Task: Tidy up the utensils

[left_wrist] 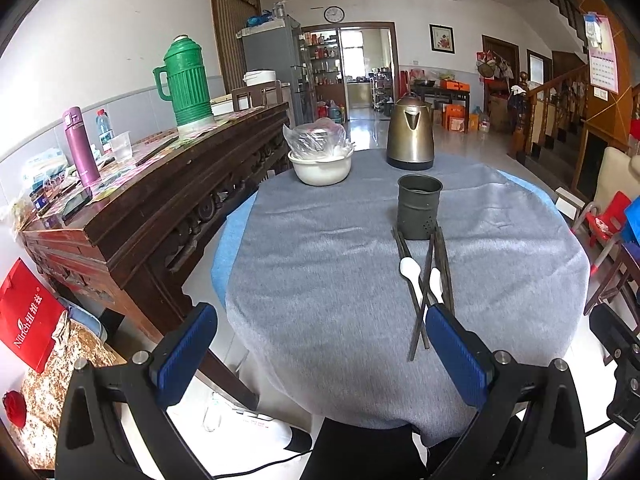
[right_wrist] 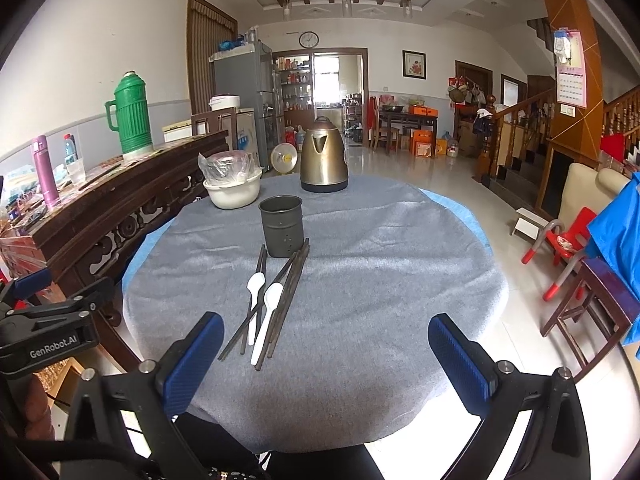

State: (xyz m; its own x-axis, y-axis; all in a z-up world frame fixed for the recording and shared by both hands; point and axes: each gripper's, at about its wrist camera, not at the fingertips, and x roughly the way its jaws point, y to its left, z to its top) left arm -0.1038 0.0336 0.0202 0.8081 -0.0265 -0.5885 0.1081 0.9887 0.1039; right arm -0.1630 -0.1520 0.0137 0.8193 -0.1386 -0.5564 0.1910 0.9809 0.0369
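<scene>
Both grippers hang spread wide and empty over the near edge of the round table (right_wrist: 400, 248): your left gripper (left_wrist: 320, 354) hovers over bare grey cloth with nothing between its blue pads, and your right gripper (right_wrist: 326, 360) is the same, a little to the right of the utensils.

What you have to sort lies in a loose heap mid-table: dark chopsticks (right_wrist: 286, 292) crossing one another, with two white spoons (right_wrist: 266, 312) lying among them, bowls toward the far side. Just beyond them stands the dark metal utensil holder (right_wrist: 281, 226), upright and, as far as its rim shows, empty. A kettle (right_wrist: 323, 160) and a covered white bowl (right_wrist: 232, 192) sit farther back, well clear.

To do this step well, start with a spoon, probably the one on top, since the chopsticks are tangled beneath. Come down on its handle near the near end, pads across the shaft, not along it. It is thin and flat on cloth, so press close to the table before you clench. Then tip it upright and drop it handle-first into the holder.

Both tools slope downward toward the table, side by side and well short of the heap. The right looks better placed to go first.
</scene>
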